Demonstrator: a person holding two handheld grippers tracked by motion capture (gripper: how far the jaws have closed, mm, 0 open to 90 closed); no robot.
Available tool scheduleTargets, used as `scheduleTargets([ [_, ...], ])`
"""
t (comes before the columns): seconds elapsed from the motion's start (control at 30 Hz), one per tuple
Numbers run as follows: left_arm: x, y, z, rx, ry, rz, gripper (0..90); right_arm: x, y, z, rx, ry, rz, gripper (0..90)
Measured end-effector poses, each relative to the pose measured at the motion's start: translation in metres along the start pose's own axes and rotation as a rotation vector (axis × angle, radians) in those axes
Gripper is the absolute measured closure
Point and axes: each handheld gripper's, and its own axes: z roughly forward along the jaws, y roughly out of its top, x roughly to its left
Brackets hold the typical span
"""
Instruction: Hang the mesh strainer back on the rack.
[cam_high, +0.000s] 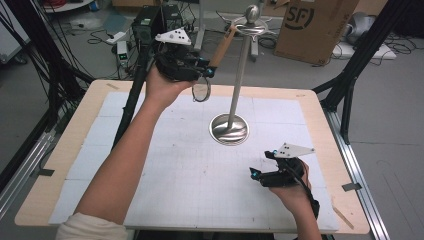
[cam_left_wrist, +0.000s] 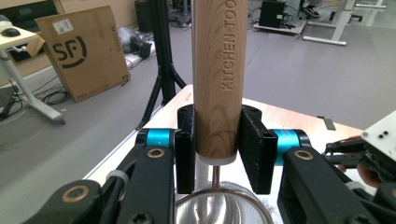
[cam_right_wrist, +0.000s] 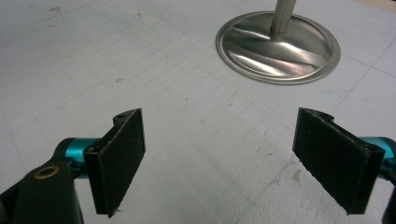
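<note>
Jaws of your left gripper (cam_left_wrist: 217, 154) clamp the wooden-handled strainer (cam_left_wrist: 218, 70) (right gripper (cam_right_wrist: 233, 154) idle, wide open). You're mid-hanging, I judge: next, hook it onto the stand (cam_high: 241, 70).

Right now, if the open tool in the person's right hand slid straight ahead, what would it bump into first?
Probably the round shiny metal base of the tall stand, which sits ahead between the right tool's open jaws; before it lies bare white gridded mat. Depth is hard to judge.
</note>
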Motion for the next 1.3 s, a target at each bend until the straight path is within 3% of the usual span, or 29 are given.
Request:
scheduleTargets([
  [0.43,-0.006,-0.004,0.021,-0.012,0.020,-0.022,68.7,0.000,0.000,-0.002,-0.005,0.004,0.001,16.1],
  [0.5,-0.006,-0.004,0.021,-0.007,0.016,-0.016,67.8,0.000,0.000,-0.002,-0.006,0.000,-0.003,16.1],
  [0.63,-0.008,-0.005,0.021,0.022,0.018,0.007,54.9,0.001,0.000,-0.002,-0.004,0.004,-0.005,16.1],
  [1.0,-0.005,-0.031,0.011,0.068,0.012,0.000,45.9,0.003,0.001,0.000,0.003,0.006,-0.005,16.1],
  [1.3,-0.004,-0.047,0.004,0.067,-0.004,-0.012,41.6,0.003,0.001,0.000,-0.002,0.008,-0.003,16.1],
])
